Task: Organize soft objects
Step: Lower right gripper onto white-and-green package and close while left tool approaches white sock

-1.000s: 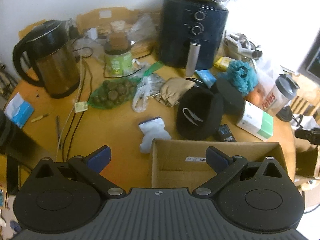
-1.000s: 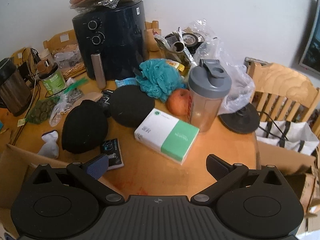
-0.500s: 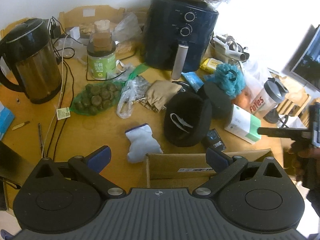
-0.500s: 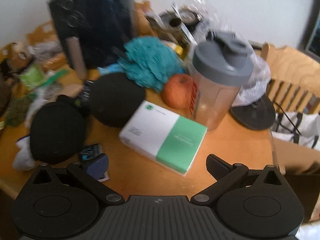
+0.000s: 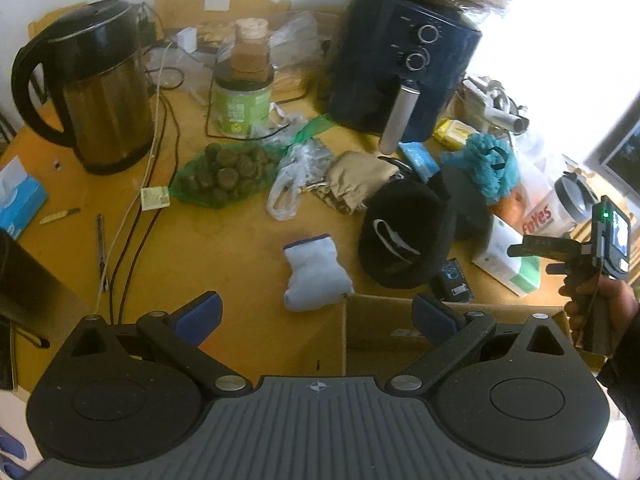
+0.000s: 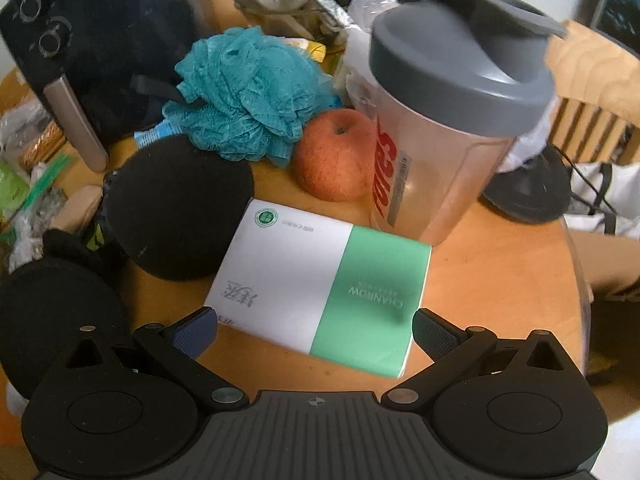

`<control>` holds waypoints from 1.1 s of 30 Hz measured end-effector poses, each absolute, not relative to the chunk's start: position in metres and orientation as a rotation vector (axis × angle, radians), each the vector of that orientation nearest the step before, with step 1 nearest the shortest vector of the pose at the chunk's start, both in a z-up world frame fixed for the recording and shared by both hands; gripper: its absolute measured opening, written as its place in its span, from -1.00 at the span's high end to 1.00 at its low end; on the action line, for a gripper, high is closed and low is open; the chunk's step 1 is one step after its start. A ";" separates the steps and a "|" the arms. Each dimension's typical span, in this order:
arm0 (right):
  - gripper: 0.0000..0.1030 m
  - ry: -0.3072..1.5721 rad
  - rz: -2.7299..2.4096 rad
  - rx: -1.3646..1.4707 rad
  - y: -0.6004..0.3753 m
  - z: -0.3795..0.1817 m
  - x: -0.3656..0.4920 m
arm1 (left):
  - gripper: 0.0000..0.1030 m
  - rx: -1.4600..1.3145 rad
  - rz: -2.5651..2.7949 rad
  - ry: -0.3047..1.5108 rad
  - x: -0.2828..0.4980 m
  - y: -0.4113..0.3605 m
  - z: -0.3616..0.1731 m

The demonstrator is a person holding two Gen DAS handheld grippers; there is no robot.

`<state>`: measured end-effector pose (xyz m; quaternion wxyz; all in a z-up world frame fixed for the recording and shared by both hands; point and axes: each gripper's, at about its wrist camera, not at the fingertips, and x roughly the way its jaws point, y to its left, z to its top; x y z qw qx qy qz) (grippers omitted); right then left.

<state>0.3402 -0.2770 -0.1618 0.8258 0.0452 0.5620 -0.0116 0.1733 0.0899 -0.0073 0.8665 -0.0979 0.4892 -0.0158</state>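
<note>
My right gripper (image 6: 314,326) hangs over the white-and-green box (image 6: 320,286), fingers apart and empty — my left gripper (image 5: 316,312), also spread, hovers nearer the white sock (image 5: 314,276).

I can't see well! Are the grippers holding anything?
Left gripper: open, holding nothing.
Right gripper: open, holding nothing, above the green-and-white box.

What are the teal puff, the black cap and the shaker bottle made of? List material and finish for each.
Teal puff: gathered synthetic mesh netting by the look of it, matte, ruffled into open folds.
Black cap: looks like a fuzzy knit or fleece, matte, with a white stitched logo; the exact fibre is unclear.
Shaker bottle: translucent plastic body, slightly glossy, under an opaque grey plastic lid.
</note>
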 end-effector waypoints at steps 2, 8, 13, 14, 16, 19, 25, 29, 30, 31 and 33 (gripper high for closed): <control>-1.00 1.199 -0.038 0.097 -0.281 -0.164 0.343 | -1.00 -0.216 -0.024 1.026 0.172 0.092 -0.008; -1.00 1.170 0.018 0.176 -0.297 -0.163 0.345 | -1.00 -0.245 -0.005 1.036 0.167 0.098 -0.011; -1.00 1.133 0.232 -0.010 -0.285 -0.162 0.337 | -1.00 -0.247 0.005 1.038 0.163 0.100 -0.009; -1.00 1.122 0.278 -0.067 -0.281 -0.162 0.334 | -1.00 -0.248 0.007 1.038 0.162 0.100 -0.009; -1.00 1.100 0.355 -0.152 -0.278 -0.161 0.329 | -1.00 -0.252 0.014 1.039 0.160 0.101 -0.009; -1.00 1.075 0.439 -0.255 -0.274 -0.161 0.325 | -1.00 -0.258 0.018 1.045 0.158 0.102 -0.009; -1.00 1.032 0.544 -0.436 -0.263 -0.166 0.331 | -1.00 -0.252 0.015 1.060 0.156 0.103 -0.010; -0.99 1.030 0.582 -0.548 -0.255 -0.176 0.344 | -1.00 -0.249 0.010 1.069 0.153 0.100 -0.011; -1.00 1.033 0.592 -0.567 -0.253 -0.178 0.347 | -1.00 -0.249 0.009 1.071 0.153 0.099 -0.011; -1.00 1.037 0.603 -0.581 -0.251 -0.181 0.350 | -1.00 -0.249 0.006 1.073 0.152 0.098 -0.011; -1.00 1.046 0.624 -0.618 -0.246 -0.186 0.355 | -1.00 -0.252 0.002 1.078 0.150 0.097 -0.012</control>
